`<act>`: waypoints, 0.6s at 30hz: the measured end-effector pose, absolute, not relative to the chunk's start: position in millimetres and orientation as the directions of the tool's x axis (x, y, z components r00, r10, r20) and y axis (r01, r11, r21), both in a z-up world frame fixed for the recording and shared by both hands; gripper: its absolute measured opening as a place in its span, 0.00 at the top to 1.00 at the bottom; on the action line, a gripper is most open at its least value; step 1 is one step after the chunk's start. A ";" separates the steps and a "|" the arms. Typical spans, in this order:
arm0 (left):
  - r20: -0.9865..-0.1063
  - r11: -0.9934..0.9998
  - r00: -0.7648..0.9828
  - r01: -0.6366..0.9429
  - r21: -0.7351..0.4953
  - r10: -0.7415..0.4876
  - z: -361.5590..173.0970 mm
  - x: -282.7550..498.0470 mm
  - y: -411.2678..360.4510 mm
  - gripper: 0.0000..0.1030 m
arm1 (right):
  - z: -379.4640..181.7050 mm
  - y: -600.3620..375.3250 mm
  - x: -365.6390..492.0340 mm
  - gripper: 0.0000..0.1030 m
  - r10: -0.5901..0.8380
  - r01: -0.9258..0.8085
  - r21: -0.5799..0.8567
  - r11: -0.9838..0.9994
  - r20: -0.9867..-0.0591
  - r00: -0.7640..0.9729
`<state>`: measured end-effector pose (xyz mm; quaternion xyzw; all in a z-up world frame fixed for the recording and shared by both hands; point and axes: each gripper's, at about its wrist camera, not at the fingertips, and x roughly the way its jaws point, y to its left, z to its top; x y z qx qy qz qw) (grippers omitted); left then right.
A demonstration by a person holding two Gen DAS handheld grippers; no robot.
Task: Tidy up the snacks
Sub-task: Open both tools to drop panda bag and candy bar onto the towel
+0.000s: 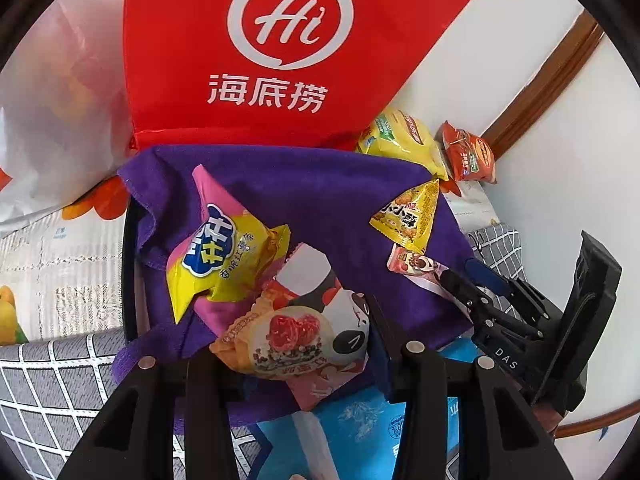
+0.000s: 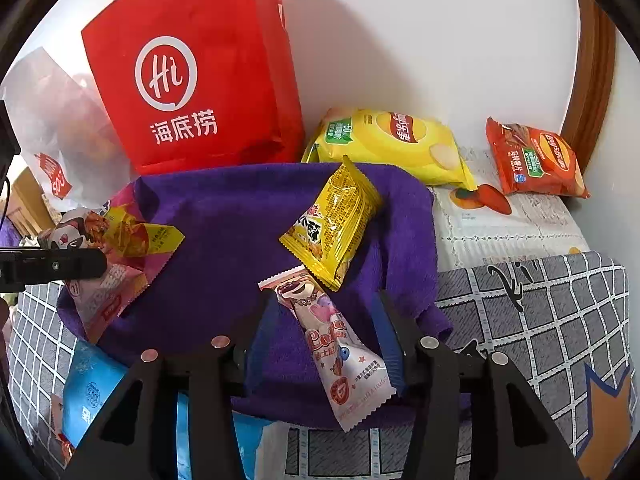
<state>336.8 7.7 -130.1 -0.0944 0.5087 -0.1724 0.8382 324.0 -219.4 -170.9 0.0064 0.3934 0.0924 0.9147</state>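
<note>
Up close, two wrist views look down on a purple towel (image 2: 224, 216) spread over a basket on a checked cloth.

Right hand-held gripper (image 2: 320, 340): its blue-padded jaws stand apart on either side of a long pink-and-white wafer stick packet (image 2: 340, 356), which lies loose on the towel between them, with neither pad pressing it. Touching its far end is a small yellow crisp-snack pouch (image 2: 332, 224).

Left hand-held gripper (image 1: 304, 344): its jaws are drawn in around a cluster of packets, and an orange pouch with a pink jelly picture (image 1: 276, 332) sits between them, seemingly pinched, though the contact is hidden. Just beyond lies a yellow-and-pink milk-tea packet (image 1: 224, 256).

Behind the towel stands a red paper bag (image 2: 200, 72), with a yellow crisps bag (image 2: 392, 144) and an orange crisps bag (image 2: 536, 160) to its right.

All these packets look light, air-puffed and slick, with brittle contents. The flat crimped end seams or the narrow middle of the wafer stick seem the safest holds, taken gently.
</note>
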 end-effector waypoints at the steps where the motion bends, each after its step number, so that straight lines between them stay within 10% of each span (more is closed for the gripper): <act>1: -0.821 0.923 0.423 0.192 -0.333 -0.383 -130.8 337.1 7.2 0.59 | -170.7 -219.2 323.8 0.52 0.175 -0.165 0.085 0.983 -0.716 0.675; 10: -0.821 0.924 0.424 0.183 -0.337 -0.383 -133.3 338.1 9.0 0.58 | -169.0 -219.2 321.2 0.49 0.176 -0.162 0.087 0.983 -0.707 0.685; 18: -0.809 0.927 0.453 0.183 -0.329 -0.376 -116.7 330.9 13.8 0.37 | -164.7 -218.6 318.5 0.49 0.169 -0.161 0.078 0.984 -0.697 0.697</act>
